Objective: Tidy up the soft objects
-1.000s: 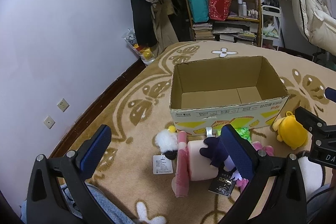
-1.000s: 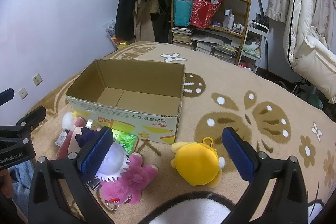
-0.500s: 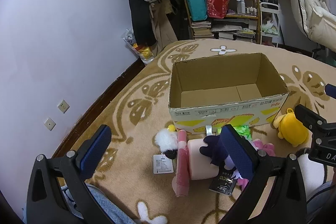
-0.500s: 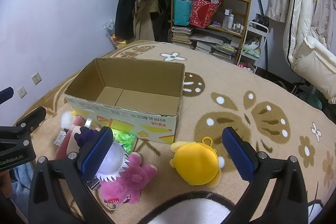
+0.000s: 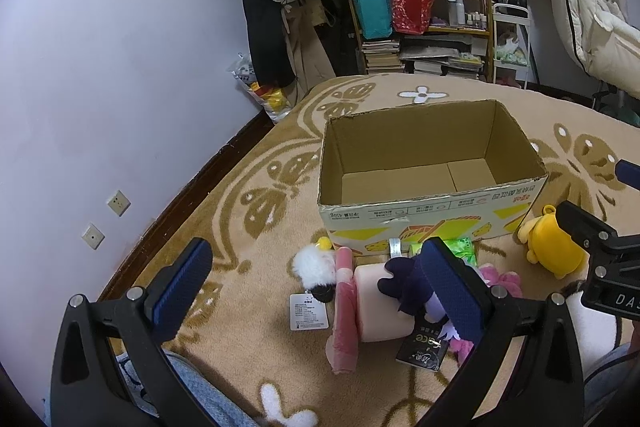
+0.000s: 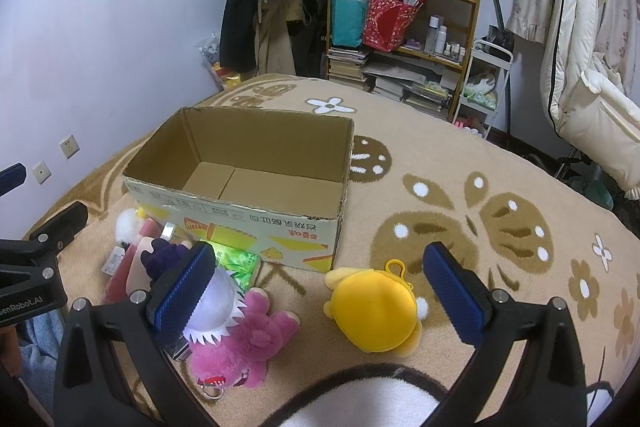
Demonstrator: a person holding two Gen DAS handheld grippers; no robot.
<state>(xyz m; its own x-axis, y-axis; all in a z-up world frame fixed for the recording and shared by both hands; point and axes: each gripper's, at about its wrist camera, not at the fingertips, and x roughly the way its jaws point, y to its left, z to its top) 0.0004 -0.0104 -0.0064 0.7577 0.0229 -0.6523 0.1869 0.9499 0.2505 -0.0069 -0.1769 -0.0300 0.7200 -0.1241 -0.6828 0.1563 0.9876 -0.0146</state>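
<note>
An open, empty cardboard box point(image 5: 436, 223) point(image 6: 256, 227) stands on the patterned carpet. In front of it lie soft toys: a yellow plush point(image 6: 376, 311) point(image 5: 552, 247), a pink bear point(image 6: 244, 339), a purple and white plush point(image 5: 408, 287) point(image 6: 208, 303), a pink roll-shaped plush point(image 5: 376, 303), a small white fluffy toy point(image 5: 312, 263) and a green packet point(image 6: 236, 263). My left gripper point(image 5: 316, 291) is open above the pink roll. My right gripper point(image 6: 320, 291) is open above the yellow plush. A black and white plush point(image 6: 360, 399) lies at the bottom edge.
A shelf point(image 6: 404, 35) full of bags, books and bottles stands at the back, with coats hanging beside it. A white cart point(image 6: 484, 87) and white padded bedding point(image 6: 592, 115) are at the right. The lilac wall with sockets point(image 5: 116, 203) runs along the left.
Both views have shifted slightly: the box sits a little lower and nearer in the frames. Both grippers stay open and no toy has moved.
</note>
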